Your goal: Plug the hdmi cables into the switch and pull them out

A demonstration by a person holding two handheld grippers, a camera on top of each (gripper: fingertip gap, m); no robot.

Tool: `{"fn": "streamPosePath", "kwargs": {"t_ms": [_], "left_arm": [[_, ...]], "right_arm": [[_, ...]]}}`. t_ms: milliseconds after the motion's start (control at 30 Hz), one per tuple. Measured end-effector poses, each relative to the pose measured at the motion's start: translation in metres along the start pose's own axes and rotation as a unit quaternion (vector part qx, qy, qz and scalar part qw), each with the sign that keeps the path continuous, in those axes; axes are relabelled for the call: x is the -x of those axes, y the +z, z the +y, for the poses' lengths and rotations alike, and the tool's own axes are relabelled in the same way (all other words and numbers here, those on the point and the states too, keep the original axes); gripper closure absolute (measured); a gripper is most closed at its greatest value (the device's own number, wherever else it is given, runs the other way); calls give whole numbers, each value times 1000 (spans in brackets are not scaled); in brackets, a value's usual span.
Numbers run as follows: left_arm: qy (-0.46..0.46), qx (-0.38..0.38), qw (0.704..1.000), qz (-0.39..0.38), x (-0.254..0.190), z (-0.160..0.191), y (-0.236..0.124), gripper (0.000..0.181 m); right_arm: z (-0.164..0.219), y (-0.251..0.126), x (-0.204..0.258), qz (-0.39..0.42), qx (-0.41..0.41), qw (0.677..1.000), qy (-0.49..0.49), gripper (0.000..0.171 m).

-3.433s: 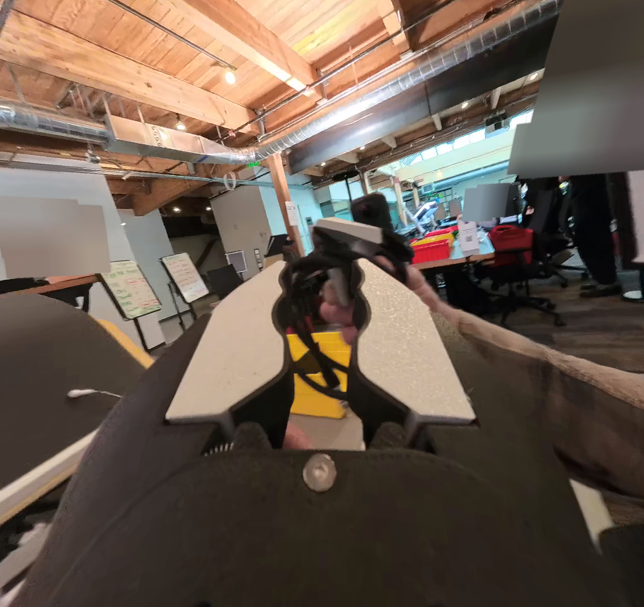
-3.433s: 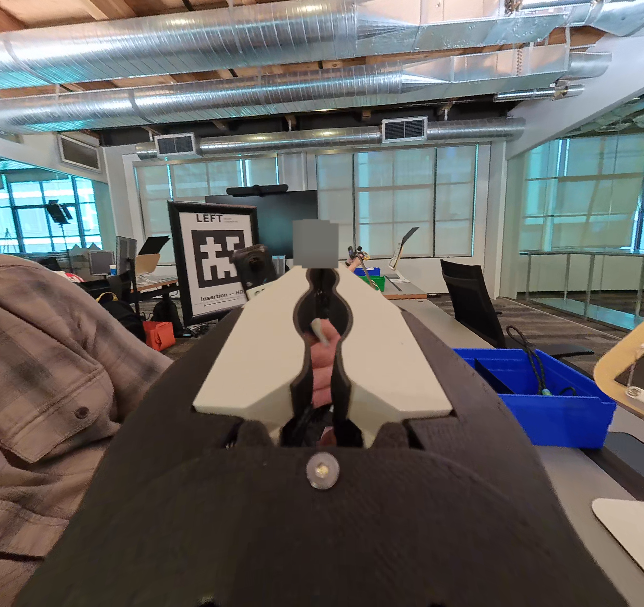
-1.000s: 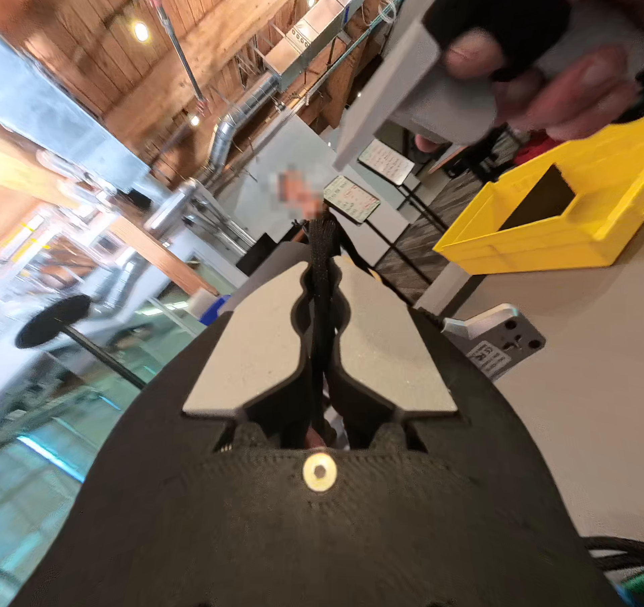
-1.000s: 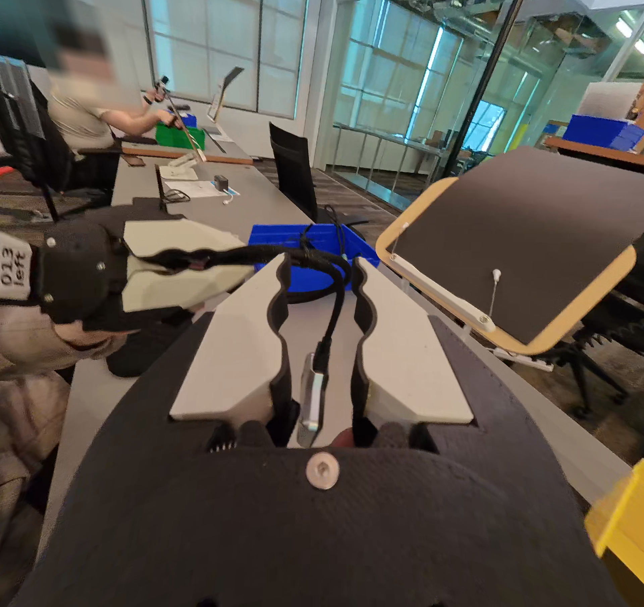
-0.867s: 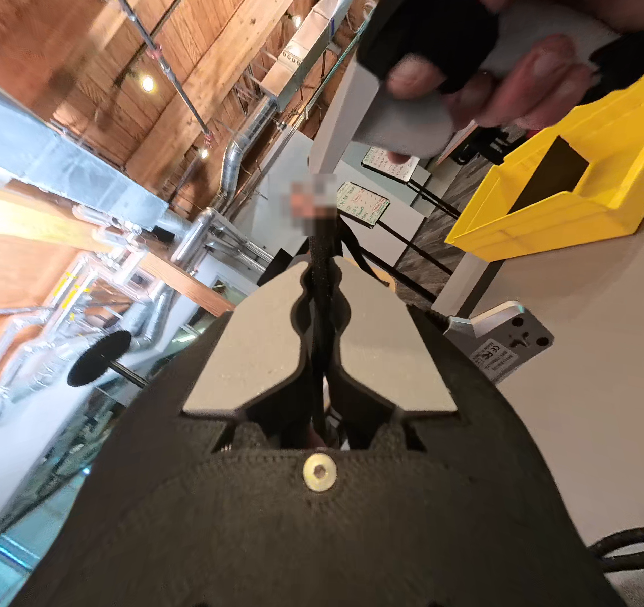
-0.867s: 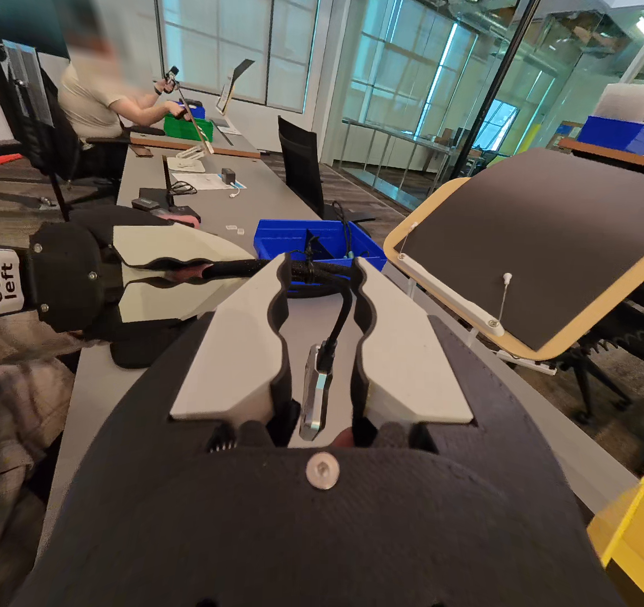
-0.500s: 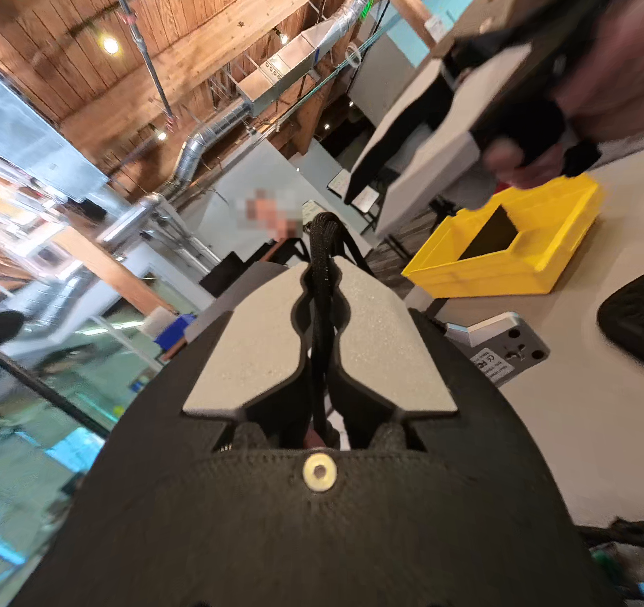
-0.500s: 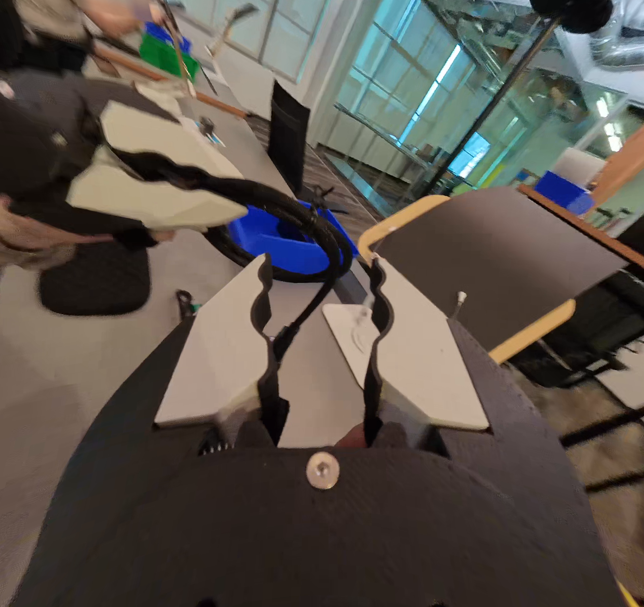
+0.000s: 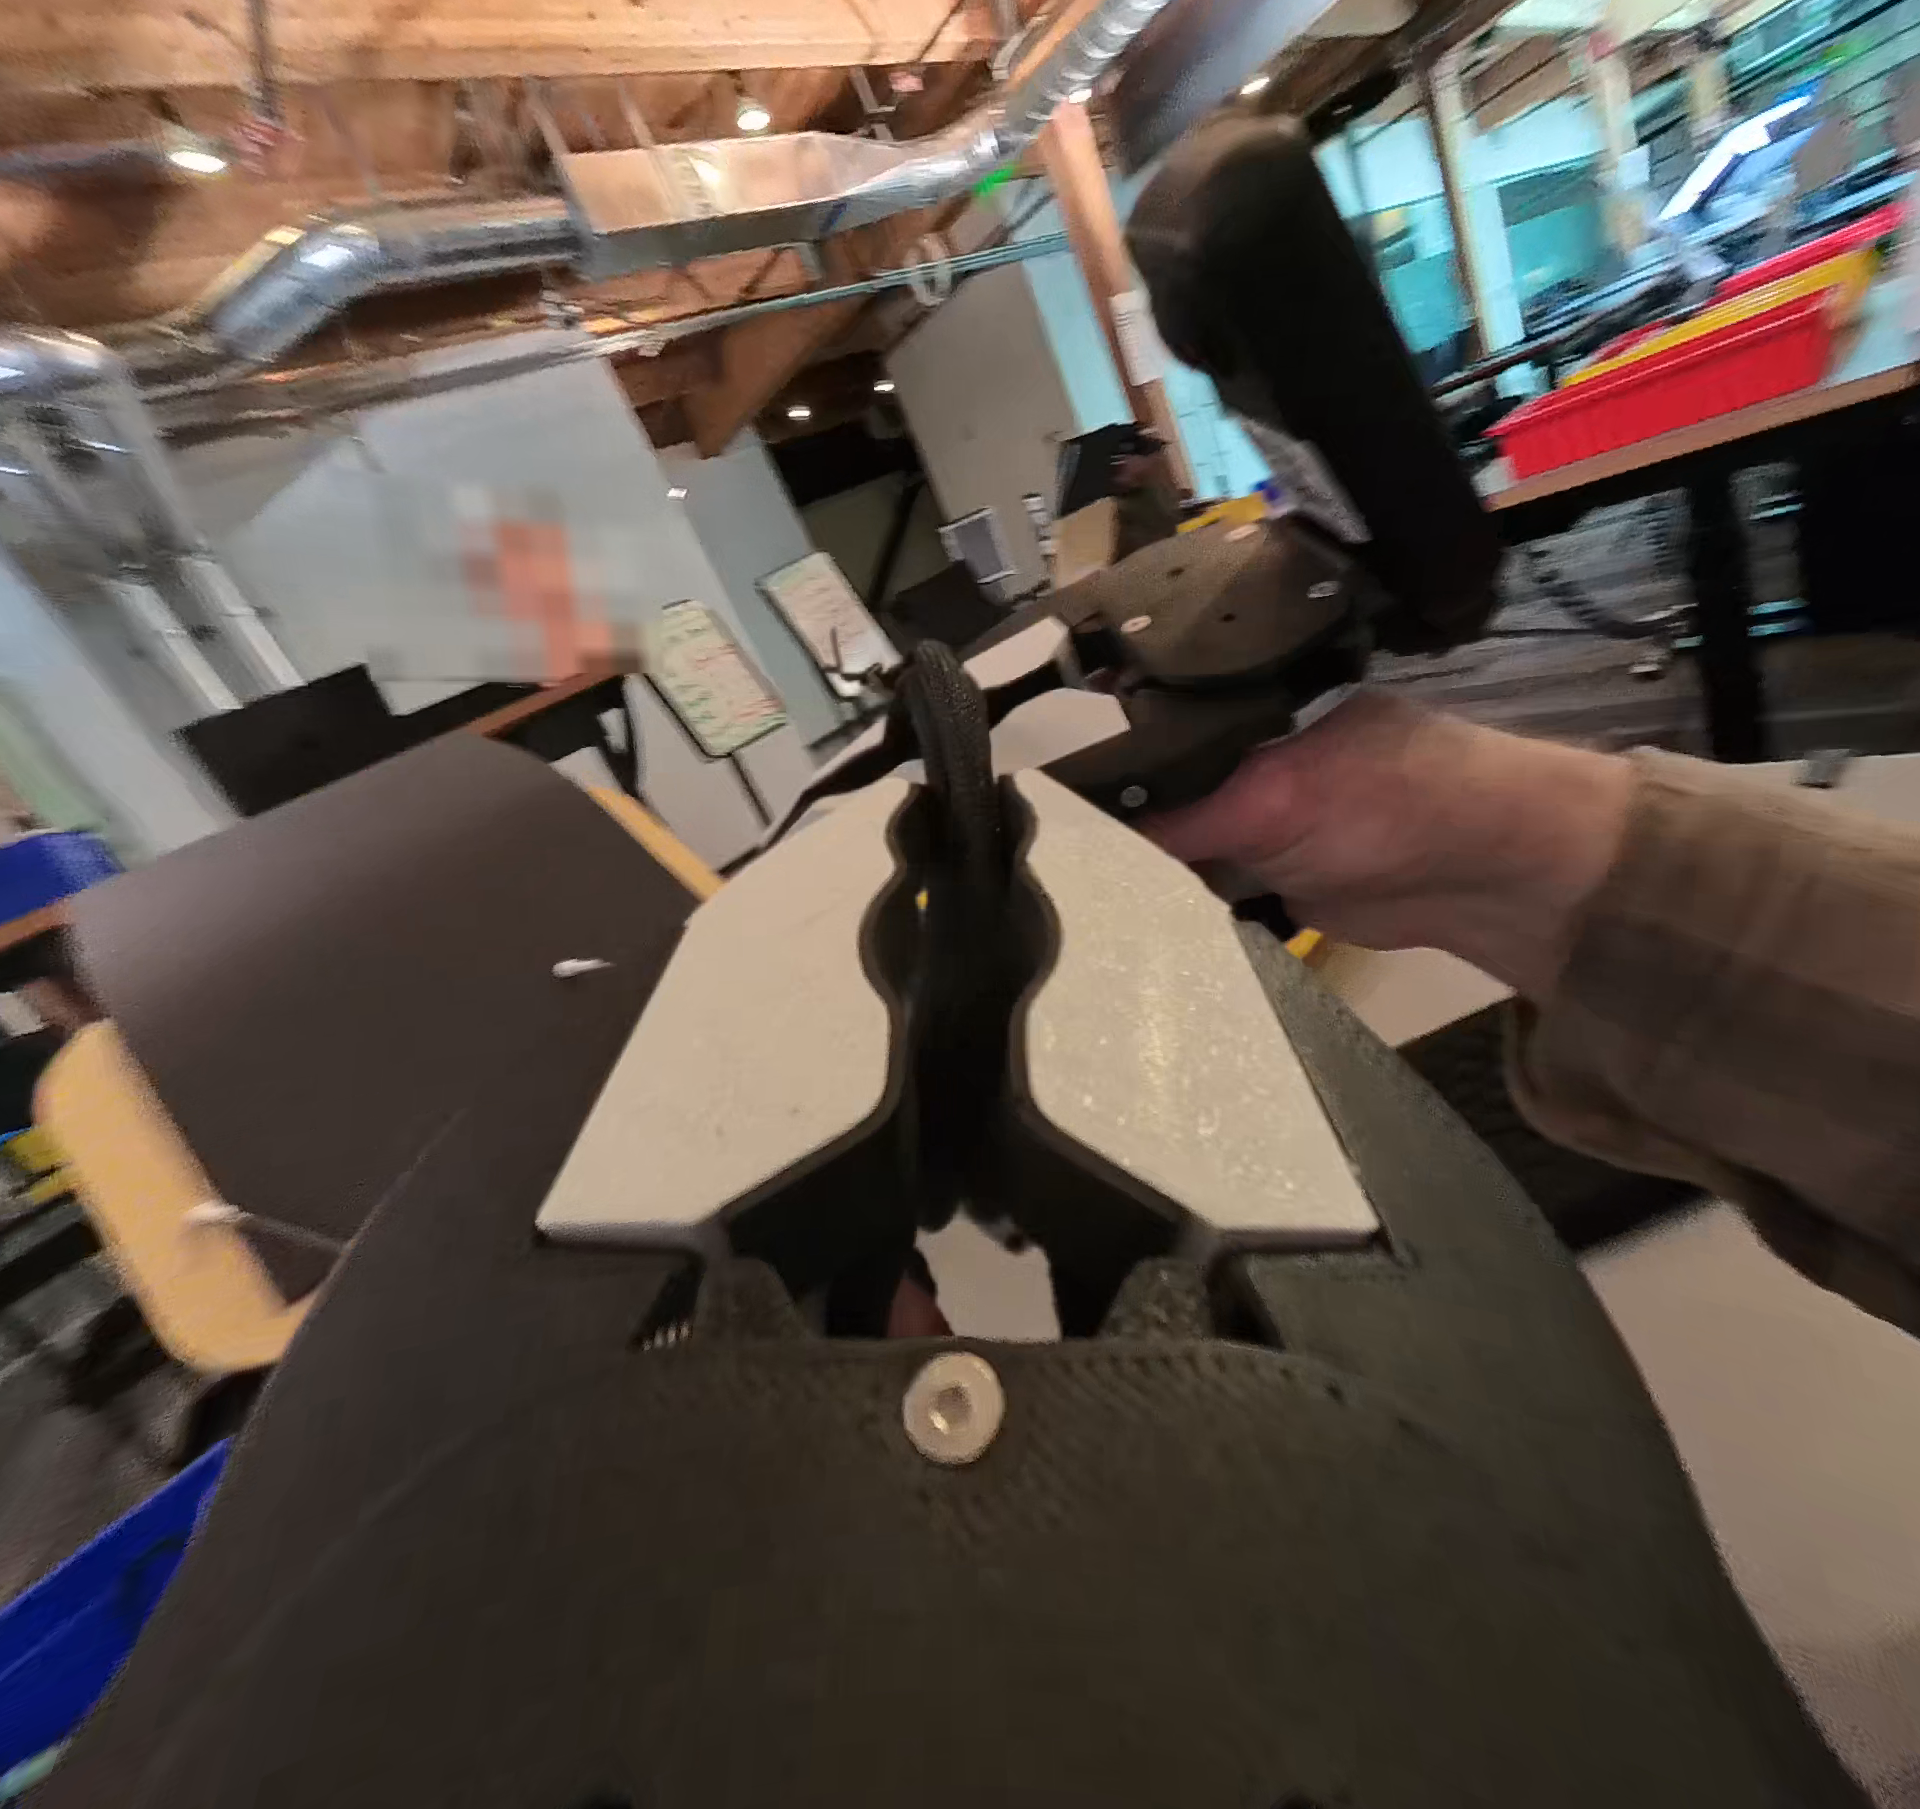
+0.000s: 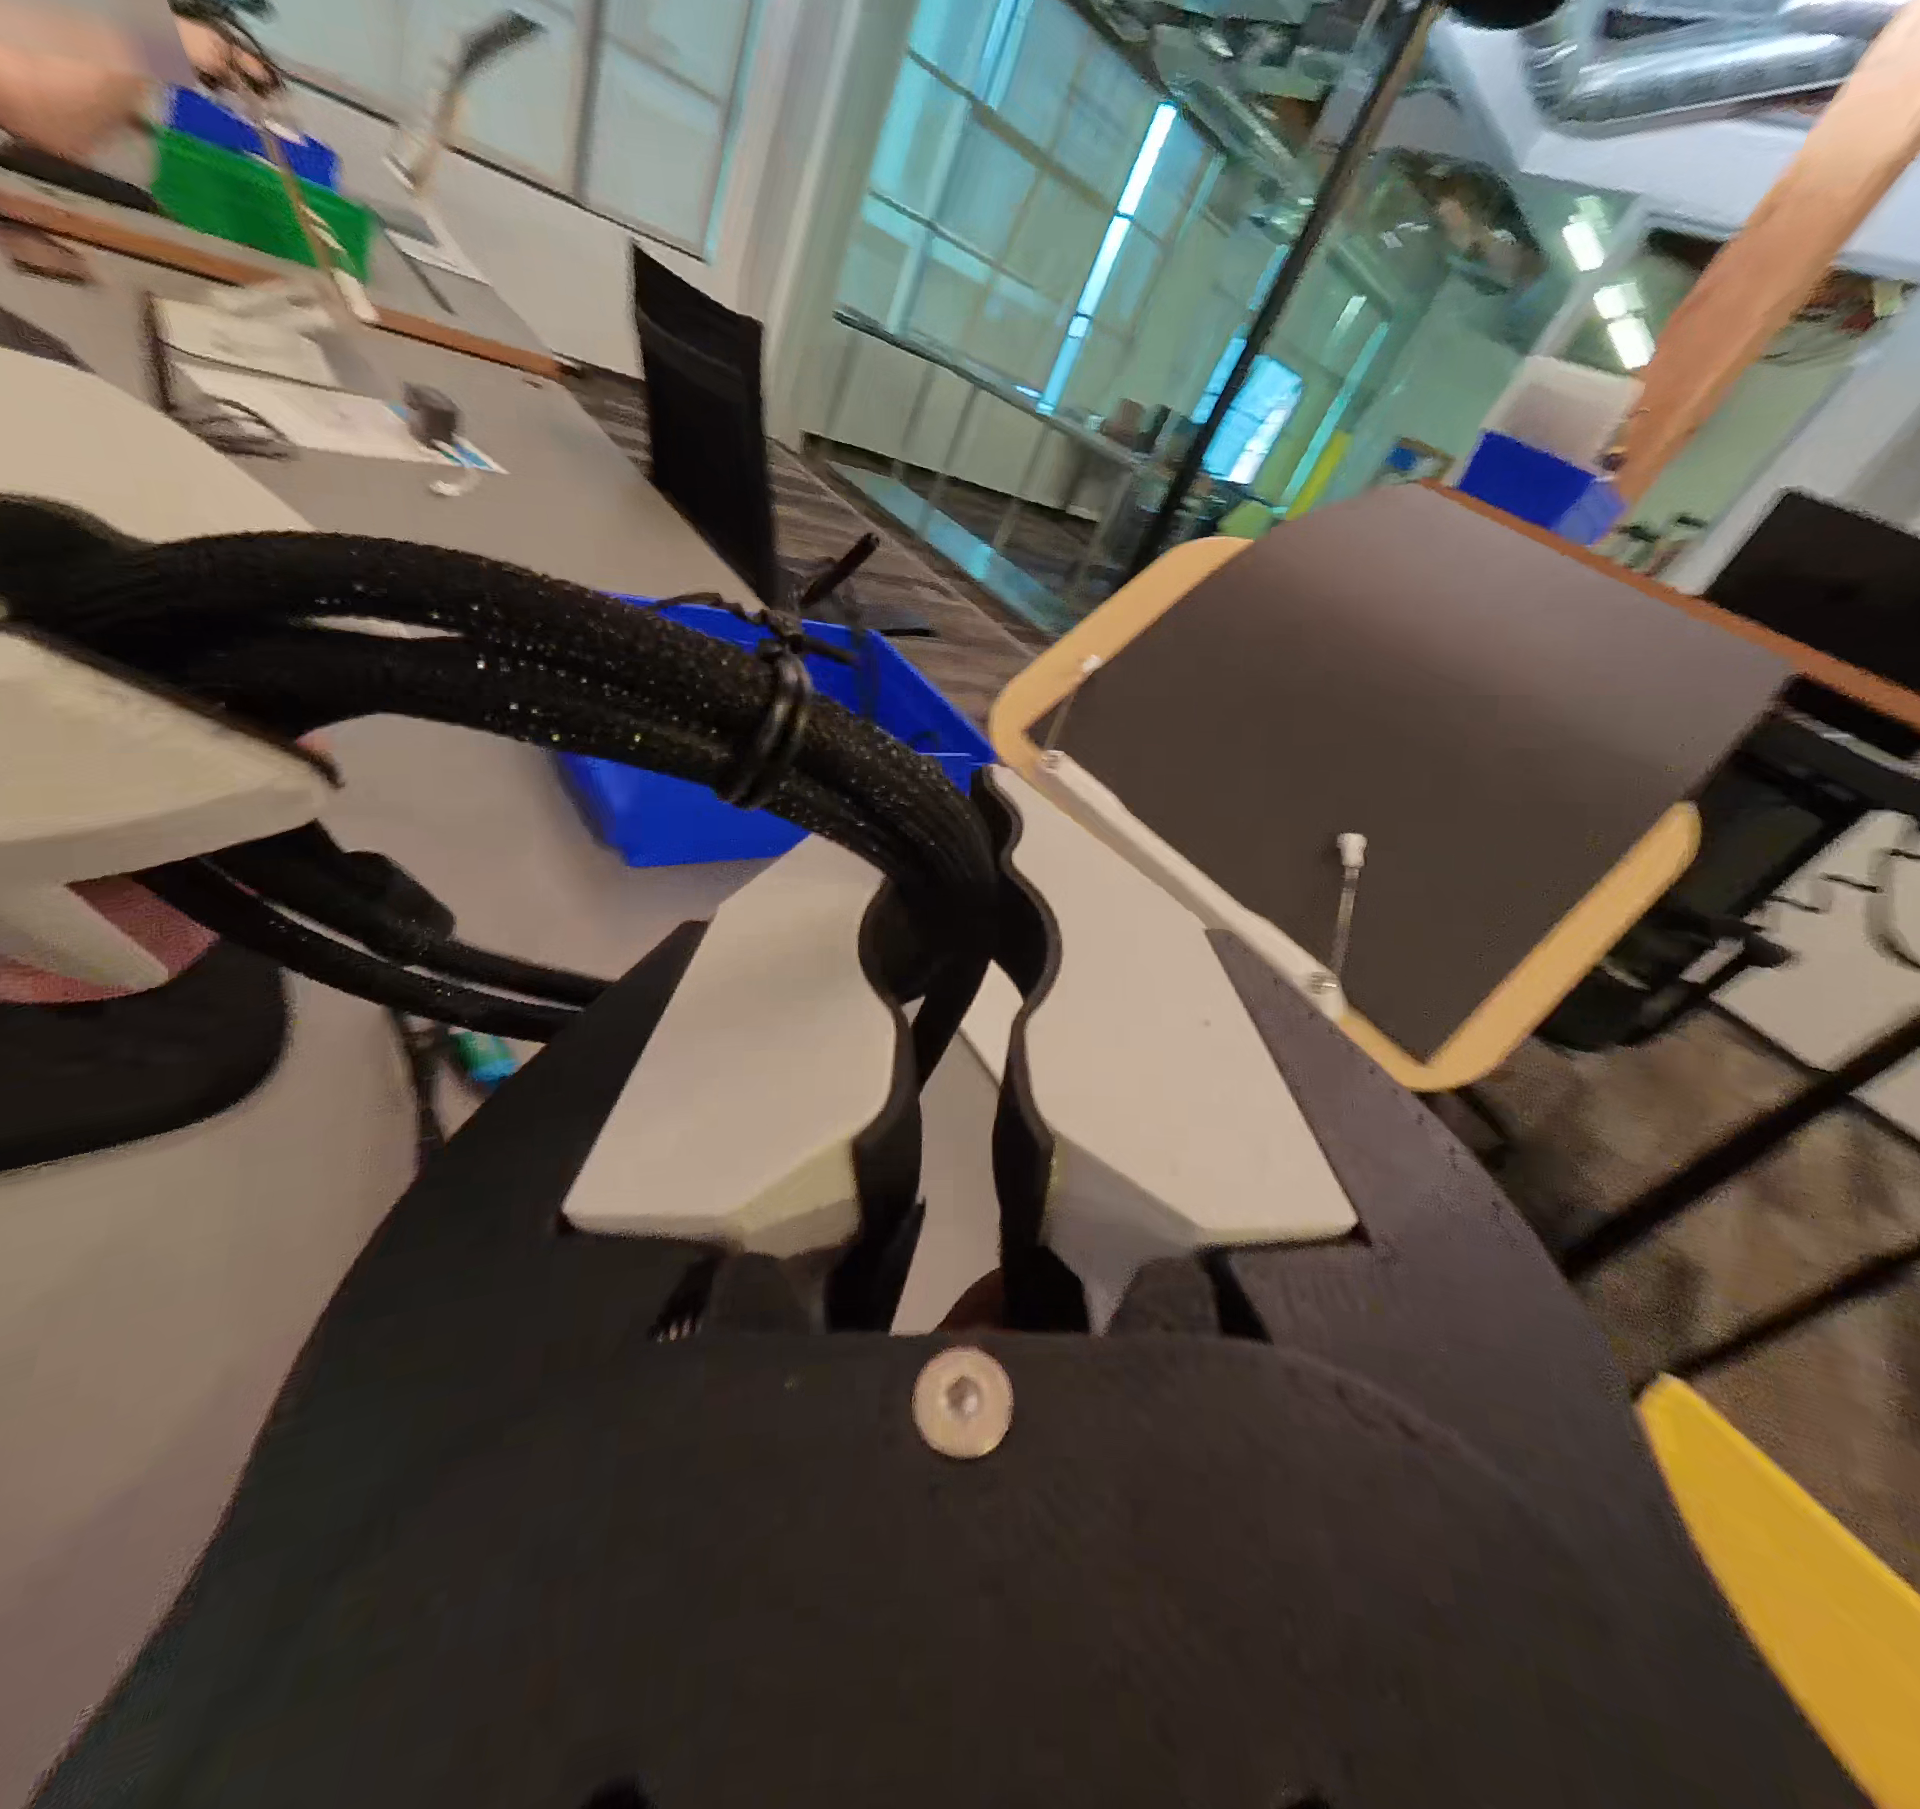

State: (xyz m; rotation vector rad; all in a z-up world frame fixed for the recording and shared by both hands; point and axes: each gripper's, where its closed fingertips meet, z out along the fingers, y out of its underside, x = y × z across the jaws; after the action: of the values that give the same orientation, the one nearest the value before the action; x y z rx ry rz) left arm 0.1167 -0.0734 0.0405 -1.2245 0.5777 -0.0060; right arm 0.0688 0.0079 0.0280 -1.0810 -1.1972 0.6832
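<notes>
A black braided HDMI cable bundle (image 10: 582, 658), tied with a black zip tie, runs from my left gripper to my right gripper. In the left wrist view my left gripper (image 9: 966, 793) is shut on the cable (image 9: 951, 720), held above the table. A hand (image 9: 1403, 845) holds the right gripper just beyond it. In the right wrist view my right gripper (image 10: 951, 866) has its jaws narrowed onto the cable near its tips, and a thinner strand runs down between them. The left gripper's white fingers (image 10: 135, 751) show at the left edge. The switch is not in view.
A blue bin (image 10: 727, 803) sits on the grey table (image 10: 447, 824) behind the cable. A dark board with a wooden edge (image 10: 1403, 741) stands to the right. A black pad (image 10: 125, 1063) lies at the left and a yellow bin corner (image 10: 1787, 1572) at the lower right. Red bins (image 9: 1662, 388) sit far back. Tip to tip, the grippers are about 10 centimeters apart.
My right gripper's jaws have closed from open onto the cable and moved close to the left gripper. The left view has swung away from the yellow bin and the silver switch.
</notes>
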Motion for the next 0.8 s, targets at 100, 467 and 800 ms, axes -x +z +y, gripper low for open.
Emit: {"fn": "streamPosePath", "kwargs": {"t_ms": [100,467,800], "left_arm": [[-50,-38,993,102,-13,-24,-16,147],[-143,110,962,202,8,15,-25,104],[-197,27,922,332,-35,24,-14,153]], "right_arm": [[-5,-5,10,-67,-46,995,57,170],[-40,-25,53,-204,-148,966,56,171],[-85,-56,106,-349,-271,894,71,171]]}}
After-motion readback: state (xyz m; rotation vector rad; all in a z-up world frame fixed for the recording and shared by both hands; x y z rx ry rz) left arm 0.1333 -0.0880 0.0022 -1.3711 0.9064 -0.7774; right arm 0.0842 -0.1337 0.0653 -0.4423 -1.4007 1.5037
